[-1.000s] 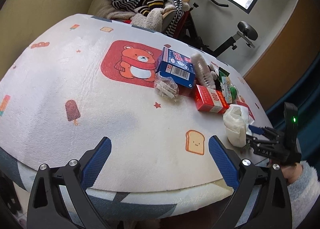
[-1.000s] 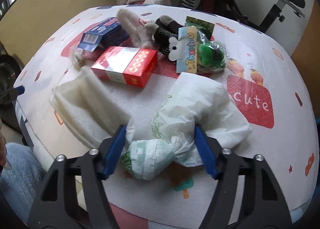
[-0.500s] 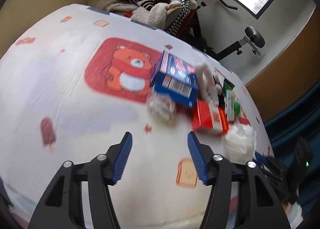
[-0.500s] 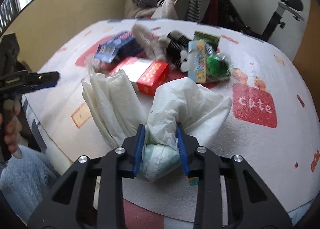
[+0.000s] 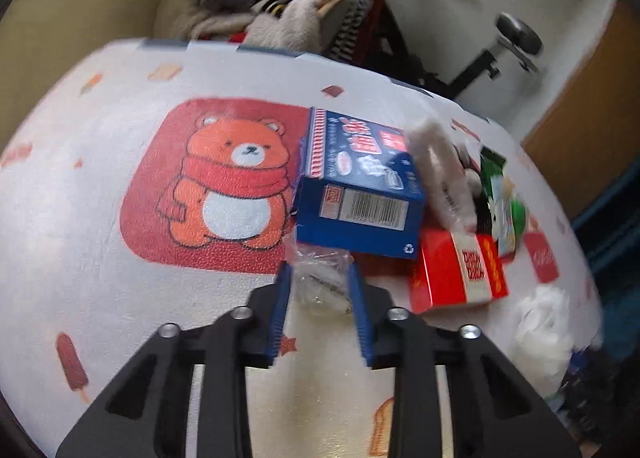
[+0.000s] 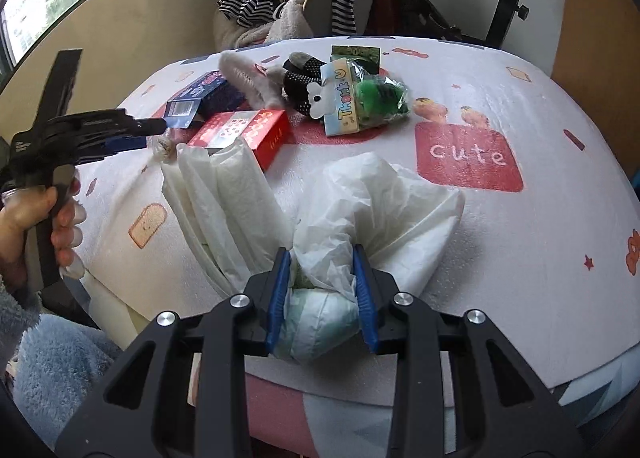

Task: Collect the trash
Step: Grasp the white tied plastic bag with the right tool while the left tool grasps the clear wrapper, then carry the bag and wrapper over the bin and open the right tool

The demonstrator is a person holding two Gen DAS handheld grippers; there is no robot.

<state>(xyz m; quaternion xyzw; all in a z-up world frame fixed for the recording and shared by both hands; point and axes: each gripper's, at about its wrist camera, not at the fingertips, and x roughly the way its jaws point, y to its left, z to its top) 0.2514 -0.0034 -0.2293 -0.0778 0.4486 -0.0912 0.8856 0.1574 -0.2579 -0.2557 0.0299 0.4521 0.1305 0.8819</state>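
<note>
Left wrist view: the left gripper [image 5: 320,282] is seen closing its jaws around a crumpled clear wrapper [image 5: 320,278], which lies on the table [image 5: 80,218] just in front of a blue box [image 5: 360,194]. The blue pads flank the wrapper on both sides; whether they already press on it cannot be told, since the picture is blurred. The blue box rests partly on the red bear print [image 5: 224,186]. To its right a red box [image 5: 456,270] is found, with a grey furry piece [image 5: 440,170] and a green packet [image 5: 504,202] behind it. A white bag [image 5: 544,330] shows at the right edge.

In the right wrist view, the right gripper [image 6: 320,290] is clamped on the bunched neck of the white bag [image 6: 380,198], its pads pressed against the plastic from both sides. A pale green knotted lump of the bag [image 6: 320,322] is held low between the fingers. The rest of the bag is spread out on the table [image 6: 560,258], beside the "cute" print [image 6: 468,158]. A folded white sheet [image 6: 224,194] lies left of the bag, touching the red box [image 6: 248,130]. Further left the other gripper [image 6: 160,134] is seen from the side, gripped by a hand [image 6: 36,218] in a fluffy blue sleeve [image 6: 52,370], its tips at the wrapper [image 6: 164,146] near the blue box [image 6: 204,98].
</note>
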